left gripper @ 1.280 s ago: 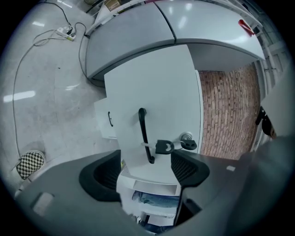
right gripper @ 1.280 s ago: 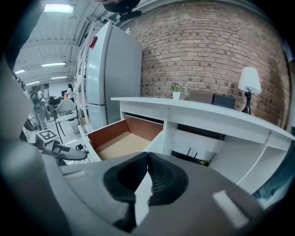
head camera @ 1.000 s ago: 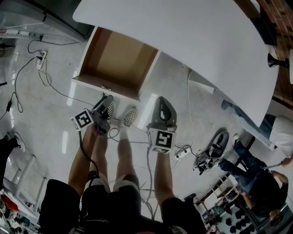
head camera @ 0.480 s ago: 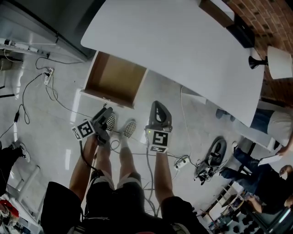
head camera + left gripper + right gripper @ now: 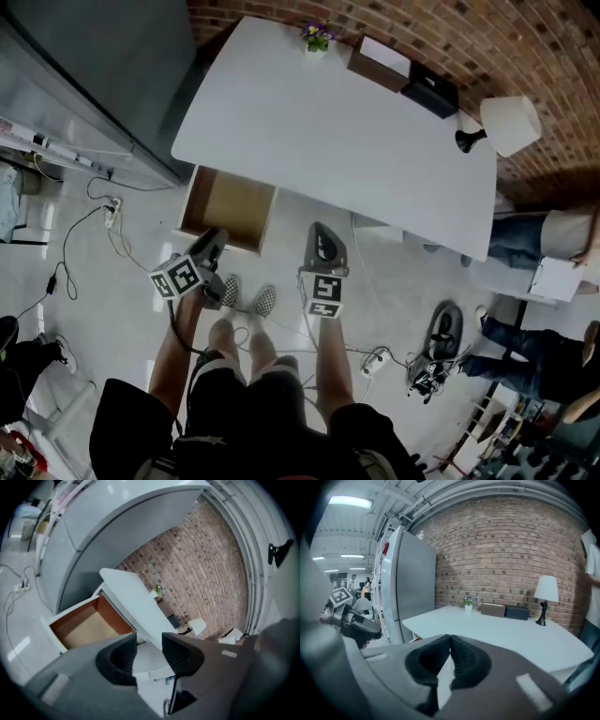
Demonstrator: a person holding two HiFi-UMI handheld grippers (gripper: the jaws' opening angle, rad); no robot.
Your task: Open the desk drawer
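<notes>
The desk drawer point(image 5: 228, 208) stands pulled out from under the white desk point(image 5: 337, 131), its brown inside bare. My left gripper point(image 5: 214, 239) hangs just in front of the drawer's front panel and touches nothing. In the left gripper view the drawer point(image 5: 86, 627) lies below and to the left of the left gripper point(image 5: 149, 646). Its jaws have just been closing and stand partly open with nothing between them. My right gripper point(image 5: 319, 232) is held in front of the desk edge. In the right gripper view the right gripper point(image 5: 450, 641) is shut and empty.
A lamp point(image 5: 506, 127), a black box point(image 5: 431, 94) and a small plant point(image 5: 317, 36) stand at the desk's far edge. A tall grey cabinet point(image 5: 94, 75) is at the left. Cables and a power strip point(image 5: 114, 211) lie on the floor. Seated people point(image 5: 553, 244) are at the right.
Both grippers have risen away from the floor and the drawer front. The head view now takes in the whole desk and the brick wall. The left gripper has rolled.
</notes>
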